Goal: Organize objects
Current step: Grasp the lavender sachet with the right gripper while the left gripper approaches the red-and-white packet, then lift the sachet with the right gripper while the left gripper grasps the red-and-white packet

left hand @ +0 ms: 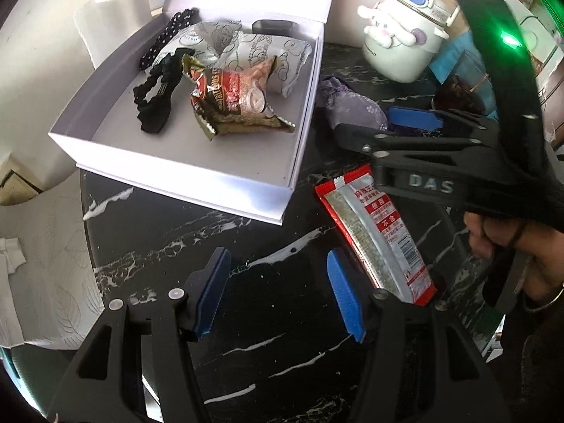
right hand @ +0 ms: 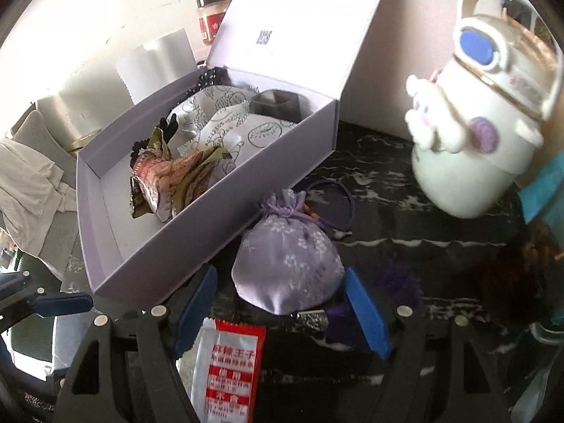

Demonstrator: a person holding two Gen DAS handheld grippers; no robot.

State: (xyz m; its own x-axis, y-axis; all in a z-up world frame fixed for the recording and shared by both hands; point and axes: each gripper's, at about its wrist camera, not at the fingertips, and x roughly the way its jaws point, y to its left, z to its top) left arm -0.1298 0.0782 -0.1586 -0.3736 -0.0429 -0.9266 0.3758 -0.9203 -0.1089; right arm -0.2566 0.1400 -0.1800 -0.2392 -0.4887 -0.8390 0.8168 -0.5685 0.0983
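An open white box (left hand: 183,176) (right hand: 225,211) holds a brown snack packet (left hand: 232,102) (right hand: 169,179), patterned white packets (left hand: 261,53) (right hand: 225,123) and a black scrunchie (left hand: 158,91). A lilac drawstring pouch (right hand: 285,257) (left hand: 349,105) lies on the black marble table just right of the box. My right gripper (right hand: 282,303) (left hand: 405,120) is open, its blue pads on either side of the pouch's near end. A red and silver sachet (left hand: 377,232) (right hand: 229,370) lies below it. My left gripper (left hand: 278,296) is open and empty over bare table, left of the sachet.
A white cartoon-dog flask (left hand: 405,35) (right hand: 476,123) stands at the back right. A purple hair tie (right hand: 331,204) lies behind the pouch. A dark reddish-brown fuzzy object (right hand: 507,282) sits at the right. A red-labelled jar (right hand: 211,17) stands behind the box lid.
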